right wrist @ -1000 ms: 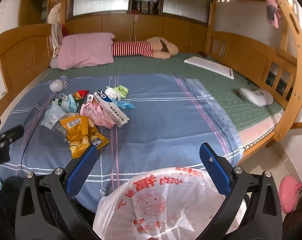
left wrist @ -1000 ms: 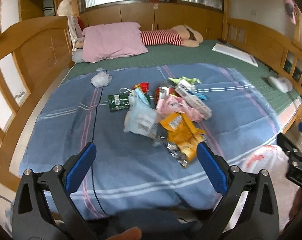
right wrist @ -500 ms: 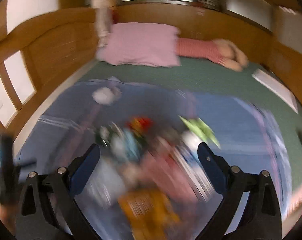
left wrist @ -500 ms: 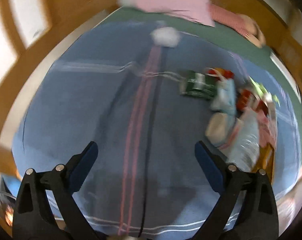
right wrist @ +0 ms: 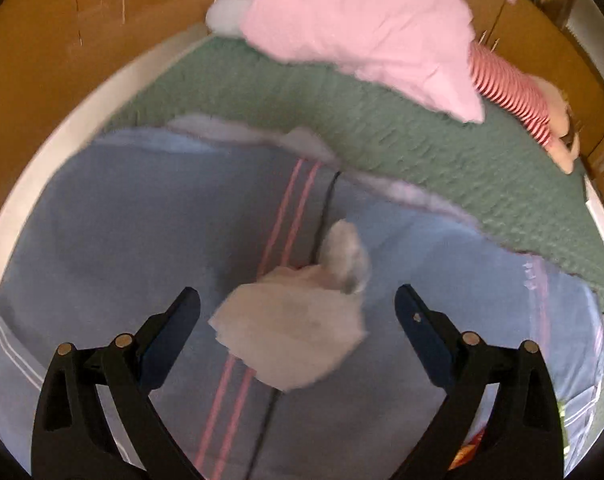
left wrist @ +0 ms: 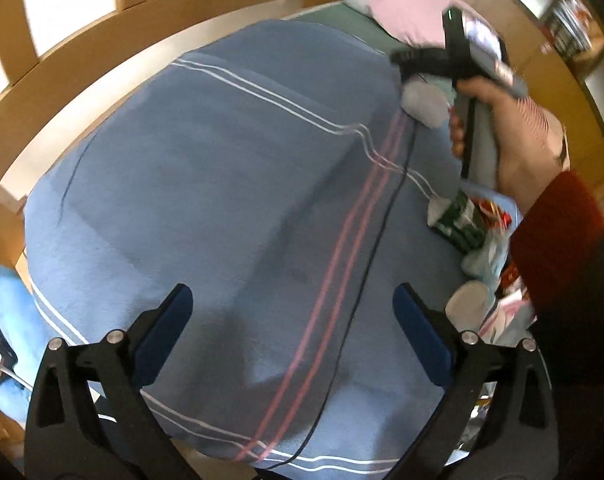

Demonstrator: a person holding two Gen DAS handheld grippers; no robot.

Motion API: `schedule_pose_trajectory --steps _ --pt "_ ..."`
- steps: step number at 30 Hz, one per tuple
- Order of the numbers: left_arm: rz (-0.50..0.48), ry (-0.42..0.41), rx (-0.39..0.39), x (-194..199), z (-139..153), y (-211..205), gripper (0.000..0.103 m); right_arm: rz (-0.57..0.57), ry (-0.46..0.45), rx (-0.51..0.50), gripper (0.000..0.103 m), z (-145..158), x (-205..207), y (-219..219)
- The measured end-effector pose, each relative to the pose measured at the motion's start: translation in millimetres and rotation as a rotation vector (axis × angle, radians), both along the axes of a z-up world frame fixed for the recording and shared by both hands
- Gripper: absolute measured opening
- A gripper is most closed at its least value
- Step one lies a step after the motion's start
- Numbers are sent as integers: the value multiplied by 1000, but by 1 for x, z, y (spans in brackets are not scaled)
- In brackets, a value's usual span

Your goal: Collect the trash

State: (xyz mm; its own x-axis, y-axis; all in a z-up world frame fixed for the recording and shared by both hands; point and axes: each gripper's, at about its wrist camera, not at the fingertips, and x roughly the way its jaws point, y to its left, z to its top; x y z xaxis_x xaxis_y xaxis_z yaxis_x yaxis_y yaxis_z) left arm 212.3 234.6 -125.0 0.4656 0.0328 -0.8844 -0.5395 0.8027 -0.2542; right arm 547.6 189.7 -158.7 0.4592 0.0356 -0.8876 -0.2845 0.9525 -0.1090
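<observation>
A crumpled white tissue wad (right wrist: pixel 297 320) lies on the blue striped blanket (right wrist: pixel 121 240), right between the open jaws of my right gripper (right wrist: pixel 297 308), which hovers just over it. The same wad shows in the left wrist view (left wrist: pixel 424 104) under the right gripper body. My left gripper (left wrist: pixel 291 308) is open and empty above bare blanket (left wrist: pixel 221 200). A pile of wrappers, with a green packet (left wrist: pixel 460 220) at its near end, lies at the right edge of the left wrist view, partly hidden by a red sleeve.
A pink pillow (right wrist: pixel 366 28) and a striped plush toy (right wrist: pixel 514 96) lie on the green mattress (right wrist: pixel 342 120) beyond the blanket. Wooden bed rails (left wrist: pixel 101 48) border the left side. A black cord (left wrist: pixel 366 280) runs across the blanket.
Both grippers swung left, away from the wrapper pile and the white plastic bag. The right gripper moved forward over the bed to the tissue wad. The bag is out of view.
</observation>
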Motion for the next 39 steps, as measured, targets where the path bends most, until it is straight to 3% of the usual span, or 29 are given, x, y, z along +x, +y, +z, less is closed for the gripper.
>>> schedule_pose_trajectory --steps 1,2,5,9,13,16,19,23,24,27,29,34,37,39 --pt "9 -7 -8 -3 2 3 99 -11 29 5 49 -7 1 -3" --pt "18 -19 -16 -4 3 4 99 -27 45 29 36 -11 0 -8" --pt "16 -53 -31 -10 9 6 99 -46 12 179 24 10 -22 -33" --pt "-13 -78 1 -16 19 -3 99 1 -116 224 23 71 -71 -70" --pt "-90 -128 26 -12 28 -17 99 16 -193 328 23 139 -159 -143" --pt "-187 -172 53 -8 37 -35 99 -28 -217 396 23 171 -238 -211" --pt "-275 -250 -14 -5 42 -43 96 -122 -236 437 23 183 -317 -281" --pt "-369 -262 -164 14 30 -64 62 -307 -296 376 23 185 -408 -354" --pt "-397 -248 -186 18 25 -73 60 -353 -295 354 23 184 -429 -371" --pt "-495 -219 -185 29 16 -104 62 -442 -294 316 24 177 -473 -406" --pt "-539 -209 -194 35 10 -123 89 -493 -272 329 24 167 -488 -424" --pt "-539 -230 -281 53 -2 -149 98 -541 -205 432 24 151 -507 -444" --pt "-543 -207 -283 68 -19 -160 96 -532 -178 444 25 146 -503 -438" --pt "-558 -184 -269 69 -29 -164 71 -515 -175 427 25 144 -501 -432"
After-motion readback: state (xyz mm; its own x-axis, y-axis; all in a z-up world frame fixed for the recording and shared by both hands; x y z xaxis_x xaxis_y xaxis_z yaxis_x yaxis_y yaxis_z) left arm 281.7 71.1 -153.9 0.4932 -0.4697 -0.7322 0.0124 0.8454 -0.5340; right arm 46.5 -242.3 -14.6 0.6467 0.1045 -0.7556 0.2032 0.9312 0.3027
